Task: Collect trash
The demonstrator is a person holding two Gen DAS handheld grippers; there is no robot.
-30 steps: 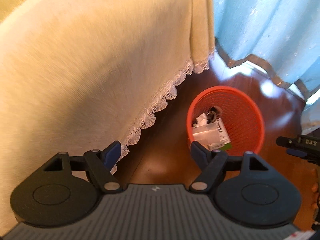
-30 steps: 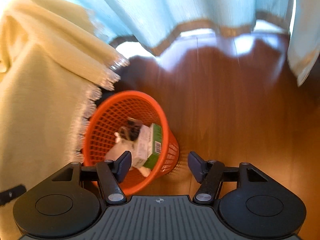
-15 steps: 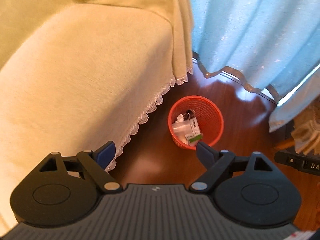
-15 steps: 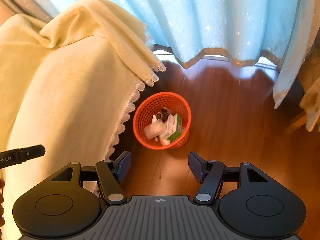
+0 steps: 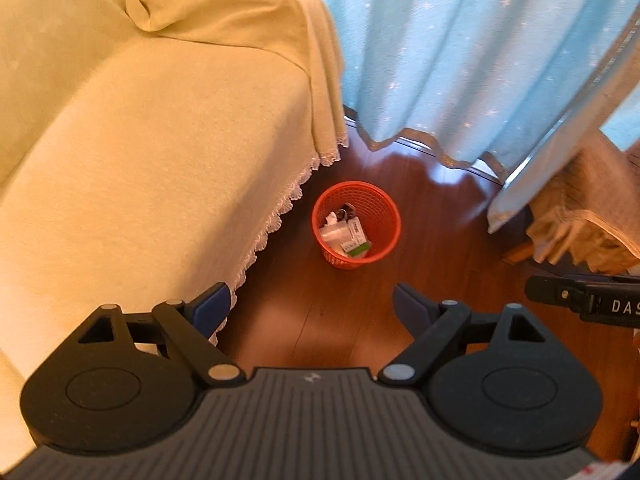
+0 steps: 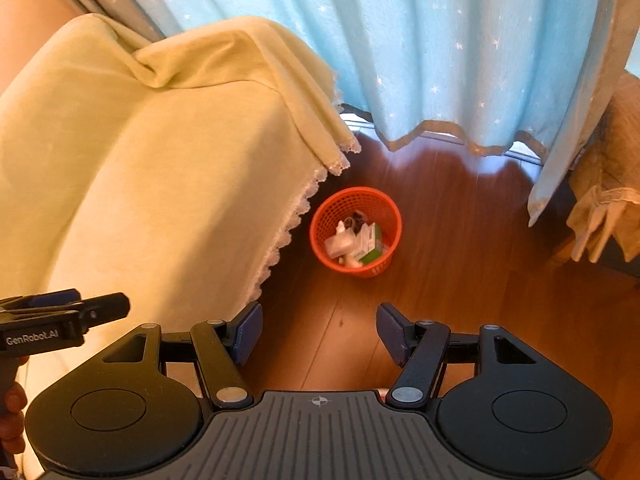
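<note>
Both wrist cameras look down from well above the wooden floor (image 5: 344,320), facing the blue curtain (image 6: 420,60). The 2 views share the orange basket (image 5: 380,216), the yellow-draped sofa (image 6: 160,168) on their left, and the curtain hem. The left view catches the other tool at its right edge; the right view catches the left one low on its left.

Basket (image 5: 356,224) on floor (image 5: 432,256), right of sofa (image 5: 160,160), before curtain (image 5: 460,60).
</note>
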